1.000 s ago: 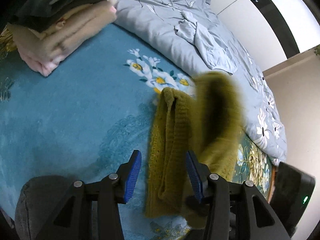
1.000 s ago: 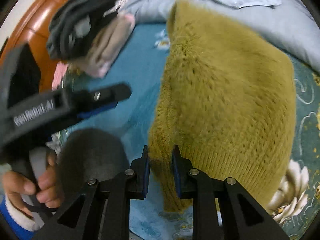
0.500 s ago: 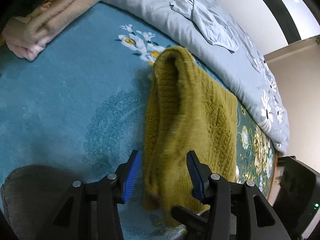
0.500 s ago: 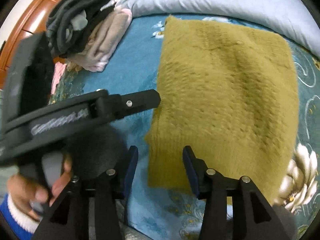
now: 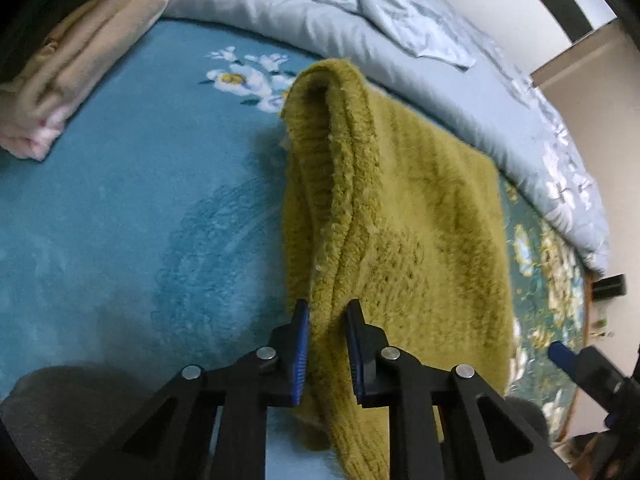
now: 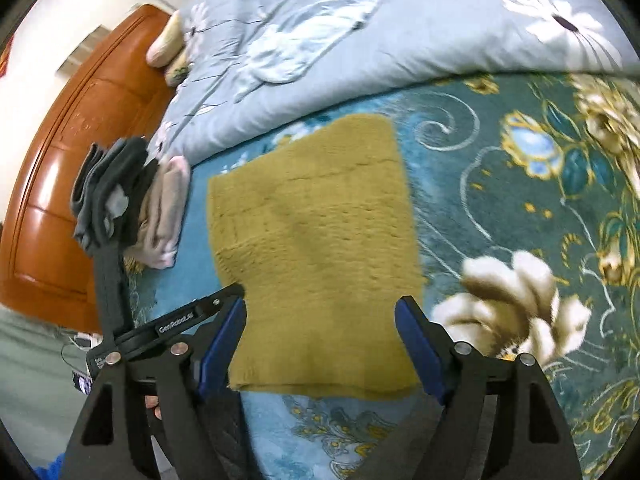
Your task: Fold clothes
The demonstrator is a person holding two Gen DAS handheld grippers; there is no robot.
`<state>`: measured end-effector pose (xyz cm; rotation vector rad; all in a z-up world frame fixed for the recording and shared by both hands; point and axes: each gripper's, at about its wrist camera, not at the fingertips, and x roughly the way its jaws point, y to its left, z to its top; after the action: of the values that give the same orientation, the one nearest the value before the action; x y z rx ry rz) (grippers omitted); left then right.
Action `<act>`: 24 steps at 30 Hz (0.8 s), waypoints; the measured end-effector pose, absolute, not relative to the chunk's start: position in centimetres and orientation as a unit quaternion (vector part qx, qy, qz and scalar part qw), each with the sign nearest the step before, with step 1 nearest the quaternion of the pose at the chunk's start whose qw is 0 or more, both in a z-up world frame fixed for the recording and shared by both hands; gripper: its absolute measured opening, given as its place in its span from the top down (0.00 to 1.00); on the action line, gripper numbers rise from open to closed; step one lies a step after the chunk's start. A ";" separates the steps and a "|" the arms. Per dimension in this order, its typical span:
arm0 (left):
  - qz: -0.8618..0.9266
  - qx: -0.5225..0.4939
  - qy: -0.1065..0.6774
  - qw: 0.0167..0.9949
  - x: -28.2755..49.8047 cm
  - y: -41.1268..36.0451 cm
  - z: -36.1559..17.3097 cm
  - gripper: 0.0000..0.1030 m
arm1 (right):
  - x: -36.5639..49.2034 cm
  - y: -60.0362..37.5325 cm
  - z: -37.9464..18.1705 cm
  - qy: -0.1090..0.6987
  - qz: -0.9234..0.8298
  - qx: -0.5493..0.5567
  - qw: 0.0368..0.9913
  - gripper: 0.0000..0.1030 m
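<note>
Left wrist: left gripper [image 5: 327,344] clamped on mustard sweater's [image 5: 400,216] near-left edge; that edge runs straight away from the jaws.
Right wrist: right gripper [image 6: 320,344] jaws wide apart, empty, above the sweater's near hem on the blue blanket [image 6: 500,184]. Left is nearer.

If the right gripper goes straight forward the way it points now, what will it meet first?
Most likely the folded mustard knit sweater, which lies flat on the teal floral blanket straight ahead between the open fingers of the right gripper. Depth is hard to judge.
</note>
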<state>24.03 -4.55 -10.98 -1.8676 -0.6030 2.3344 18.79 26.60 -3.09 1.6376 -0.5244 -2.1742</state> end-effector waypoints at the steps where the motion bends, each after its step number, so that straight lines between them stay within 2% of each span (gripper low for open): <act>1: 0.761 -0.617 -0.197 0.039 24.1 -4.7 -11.2 0.82 | 18.6 26.9 -3.2 -0.184 -0.770 0.584 0.179 0.24; 6: 0.757 -0.627 -0.186 0.010 24.0 -5.2 -11.5 0.79 | 17.6 28.3 -4.8 -0.152 -0.755 0.620 0.150 0.25; 10: 0.753 -0.623 -0.211 0.036 24.1 -5.5 -10.8 0.77 | 16.4 28.6 -6.8 -0.145 -0.728 0.651 0.158 0.25; 12: 0.751 -0.619 -0.227 0.049 24.3 -5.8 -10.3 0.72 | 15.8 28.3 -7.7 -0.143 -0.717 0.661 0.166 0.25; 14: 0.749 -0.611 -0.248 0.065 24.5 -6.2 -9.6 0.62 | 15.2 28.0 -8.6 -0.140 -0.706 0.672 0.175 0.25; 24: 0.763 -0.575 -0.284 0.087 24.1 -8.1 -6.7 0.55 | 13.0 26.7 -12.7 -0.122 -0.655 0.716 0.207 0.26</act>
<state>24.12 -8.14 -6.70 -1.7121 -0.8460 2.2718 12.95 26.70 -12.71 1.9947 -0.3398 -1.8242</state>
